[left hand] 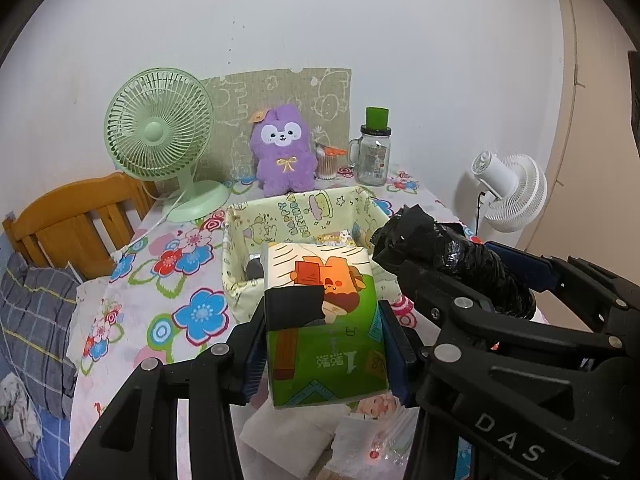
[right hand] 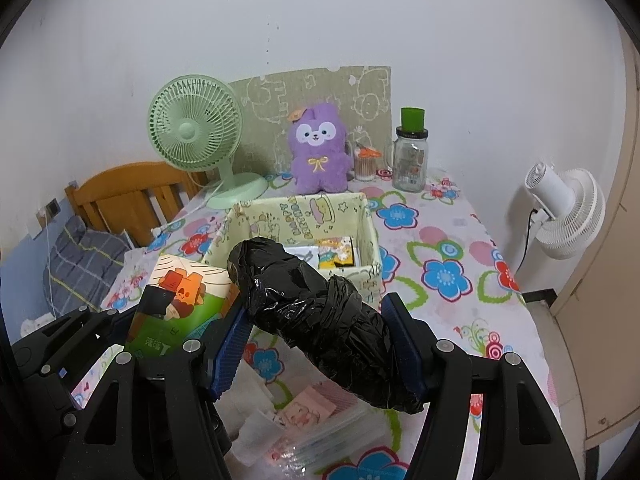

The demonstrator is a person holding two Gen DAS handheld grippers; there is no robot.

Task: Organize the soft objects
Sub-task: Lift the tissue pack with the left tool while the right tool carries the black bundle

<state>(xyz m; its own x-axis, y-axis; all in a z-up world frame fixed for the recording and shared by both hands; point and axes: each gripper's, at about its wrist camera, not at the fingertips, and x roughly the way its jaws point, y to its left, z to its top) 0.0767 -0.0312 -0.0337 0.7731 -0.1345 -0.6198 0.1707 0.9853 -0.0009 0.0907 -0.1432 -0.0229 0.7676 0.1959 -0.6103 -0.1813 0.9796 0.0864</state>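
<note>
Right wrist view is showing the fabric bin's [right hand: 362, 216] contents at 12 o'clock; left view is hiding them. Left gripper [left hand: 326, 340] is clamping the tissue pack [left hand: 324, 320] partway open. Right gripper [right hand: 320, 344] is squeezing the black bag roll [right hand: 320, 316], wider.

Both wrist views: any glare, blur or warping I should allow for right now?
Left wrist view: sharp, evenly lit; a bright washed-out patch on the tissue pack; fisheye bends the table edge and darkens the corners. Right wrist view: sharp too; small glints on the black plastic bundle, same edge warping.
</note>
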